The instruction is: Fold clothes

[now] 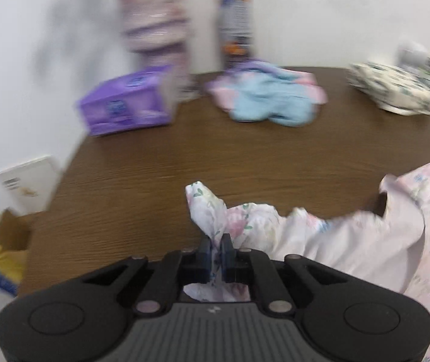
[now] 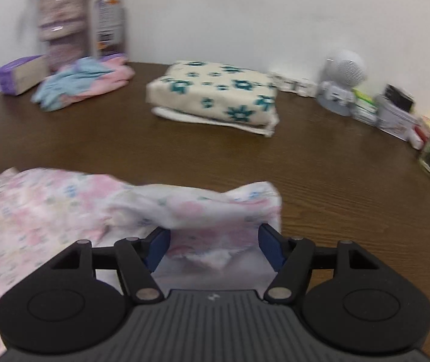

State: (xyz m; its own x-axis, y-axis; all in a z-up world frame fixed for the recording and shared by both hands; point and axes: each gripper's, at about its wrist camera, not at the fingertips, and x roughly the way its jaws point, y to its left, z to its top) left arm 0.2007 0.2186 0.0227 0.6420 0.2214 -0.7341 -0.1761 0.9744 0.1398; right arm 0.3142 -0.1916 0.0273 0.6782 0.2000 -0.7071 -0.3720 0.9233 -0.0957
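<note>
crowding the table (image 2: 320,163), folded floral stack (image 2: 215,96), blue-pink clothes (image 1: 269,96), purple tissue box (image 1: 127,102)

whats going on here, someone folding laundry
Yes. A person is working a pink floral garment on the brown table with two handheld grippers. The left gripper is shut on a bunched corner of it. The right gripper stands open with another edge lying between its fingers, not pinched. A folded teal-flowered cloth sits further back.
</note>
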